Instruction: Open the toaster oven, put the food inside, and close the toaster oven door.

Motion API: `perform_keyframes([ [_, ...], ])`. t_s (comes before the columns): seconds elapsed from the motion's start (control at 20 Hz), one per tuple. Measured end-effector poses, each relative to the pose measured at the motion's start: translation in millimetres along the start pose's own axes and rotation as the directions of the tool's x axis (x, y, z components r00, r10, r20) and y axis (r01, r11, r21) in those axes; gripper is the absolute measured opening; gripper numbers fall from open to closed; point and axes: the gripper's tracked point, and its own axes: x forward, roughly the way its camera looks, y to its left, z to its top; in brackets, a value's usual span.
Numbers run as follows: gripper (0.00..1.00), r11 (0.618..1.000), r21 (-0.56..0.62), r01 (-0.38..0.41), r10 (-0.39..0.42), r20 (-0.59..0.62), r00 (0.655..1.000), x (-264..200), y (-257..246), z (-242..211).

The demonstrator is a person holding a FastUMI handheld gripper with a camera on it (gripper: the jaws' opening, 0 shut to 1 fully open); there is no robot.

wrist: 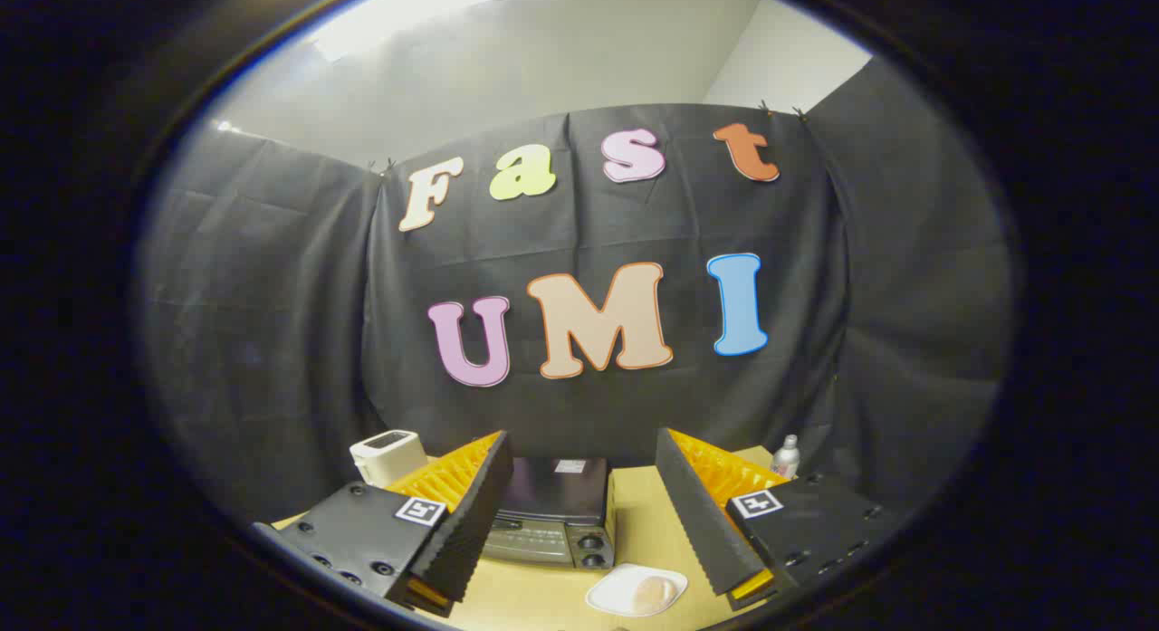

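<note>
gripper view — the gripper [579, 513] is held high above a pale wooden table [638, 522], its fingers spread wide with nothing between them, released and empty. just ahead of the fingers, nearer the left one, sits the toaster oven [554, 513]: a boxy dark appliance with a flat glossy top, a grey front and two round knobs [590, 551] at its right side. from this high angle the door face is foreshortened and its handle cannot be made out, though the door looks shut. nearer than the oven, between the fingertips and closer to the right one, lies a small white plate [616, 595] with rounded corners carrying the food [654, 593], a smooth pale, bun-like lump. beyond the left finger stands a white, rounded toaster [387, 454]; beyond the right finger, a small clear bottle [786, 456].

the step in hand looks to be the approach to open the door. to do it well, i judge the gripper should come down and level out facing the oven's front, so the handle comes into sight, then close on it squarely and swing along the hinge arc — keeping clear of the plate just before it.
</note>
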Motion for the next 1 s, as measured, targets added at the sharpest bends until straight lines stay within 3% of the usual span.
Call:
perform_keyframes([
  [0.55, 0.98, 0.993, -0.101, 0.058, -0.052, 0.065, 0.997, -10, -5, 16],
  [1.0, 0.98, 0.994, -0.099, 0.043, -0.039, 0.047, 0.998, -11, 2, 8],
])
